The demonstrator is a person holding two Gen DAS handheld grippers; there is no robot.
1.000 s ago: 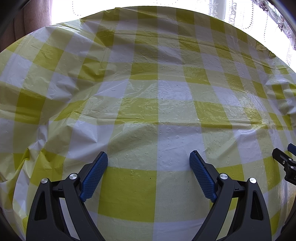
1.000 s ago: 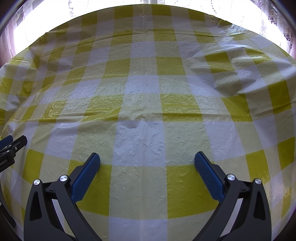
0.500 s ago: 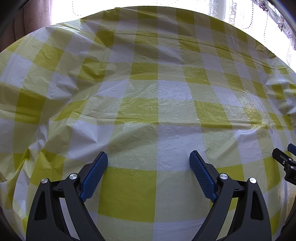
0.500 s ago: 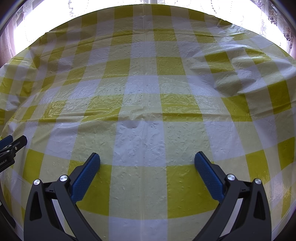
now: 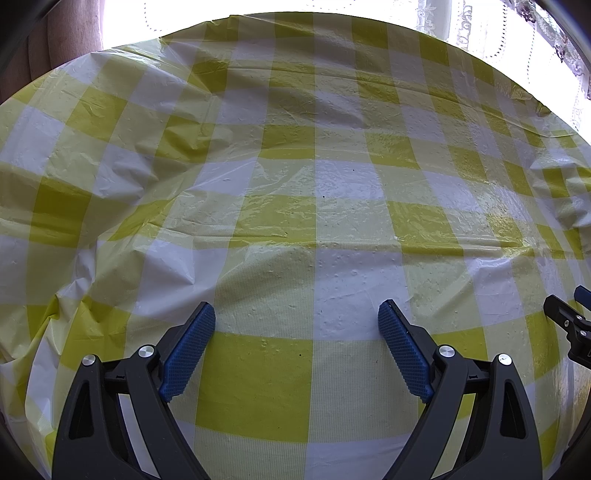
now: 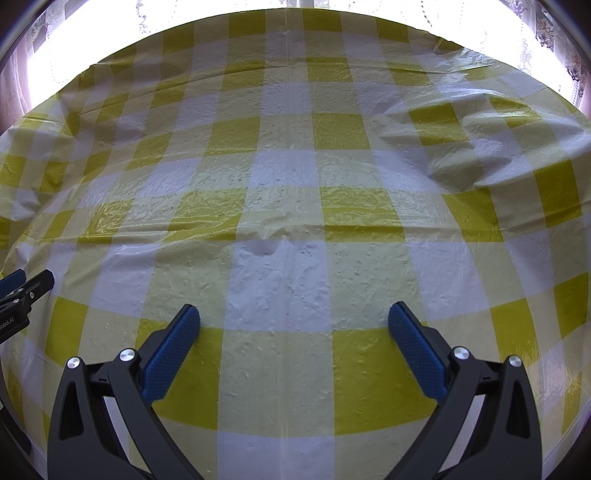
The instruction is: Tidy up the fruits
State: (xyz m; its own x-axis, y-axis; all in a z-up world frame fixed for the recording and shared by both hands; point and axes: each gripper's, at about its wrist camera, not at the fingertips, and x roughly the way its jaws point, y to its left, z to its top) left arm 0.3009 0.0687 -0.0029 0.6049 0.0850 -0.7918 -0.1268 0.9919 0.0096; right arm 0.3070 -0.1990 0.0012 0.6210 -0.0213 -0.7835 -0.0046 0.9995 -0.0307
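No fruit shows in either view. My left gripper [image 5: 297, 310] hangs over the yellow and white checked tablecloth [image 5: 295, 206], its blue pads [image 5: 188, 347] wide apart with nothing between them. My right gripper [image 6: 294, 313] stands open the same way above the tablecloth [image 6: 280, 206], with bare cloth between its blue pads [image 6: 415, 347]. A tip of the right gripper's finger [image 5: 565, 325] pokes in at the right edge of the left wrist view. At the left edge of the right wrist view a finger of the left gripper [image 6: 26, 291] shows.
The plastic cloth is wrinkled, with a raised fold [image 6: 461, 147] at the back right and creases [image 5: 110, 206] on the left. Bright windows with lace curtains [image 5: 517, 33] lie beyond the table's far edge.
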